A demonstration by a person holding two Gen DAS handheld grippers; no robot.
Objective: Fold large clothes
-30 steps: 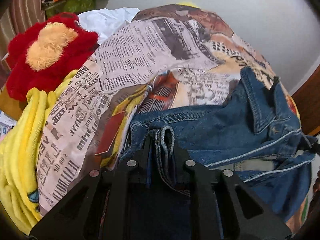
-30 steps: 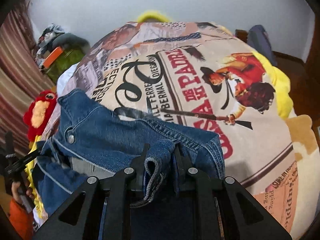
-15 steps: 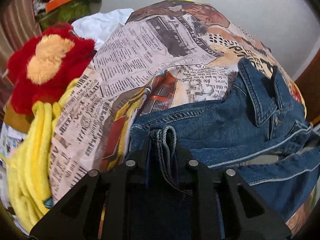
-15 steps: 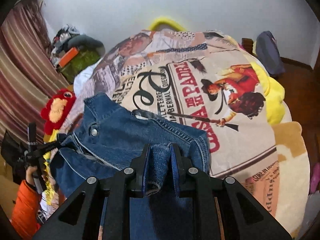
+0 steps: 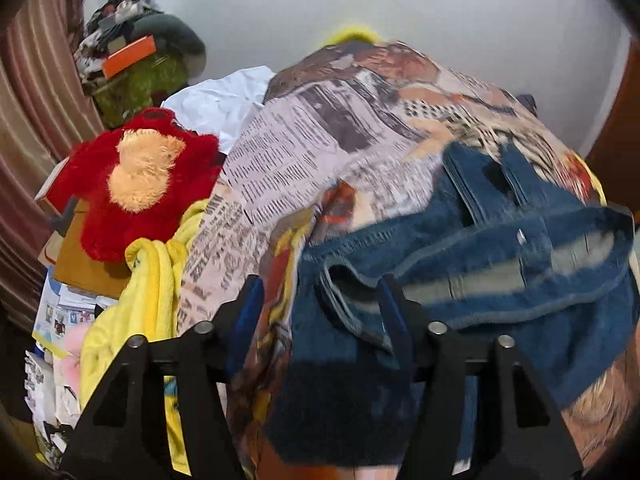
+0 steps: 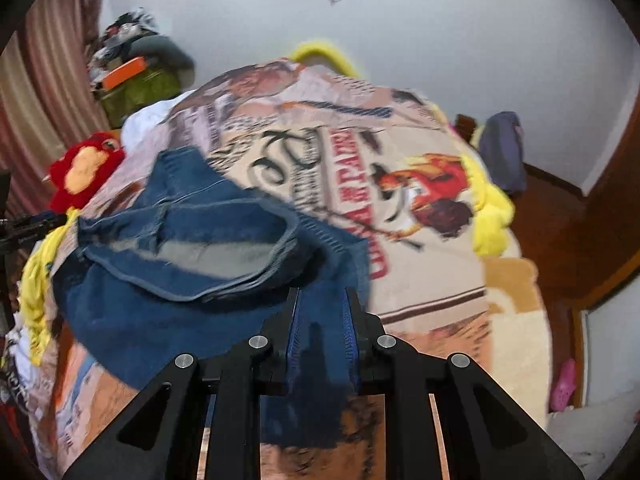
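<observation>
A blue denim jacket (image 5: 500, 248) lies bunched on a bed covered by a printed newspaper-pattern blanket (image 5: 312, 148). In the left wrist view my left gripper (image 5: 320, 300) has its jaws wide apart, with the jacket's hem lying loose between them. In the right wrist view the jacket (image 6: 188, 240) is folded over itself, grey lining showing. My right gripper (image 6: 322, 304) has its jaws partly apart, with denim between them; the cloth looks slack.
A red plush toy (image 5: 136, 180) and a yellow towel (image 5: 148, 280) lie at the bed's left edge. A cluttered green bag (image 5: 140, 80) stands behind, by a curtain. A purple bag (image 6: 502, 152) sits at the far right, with wooden floor beyond.
Both grippers were shut on the jacket's hem; now both have opened and pulled back and up. The jacket has dropped folded onto the blanket.
</observation>
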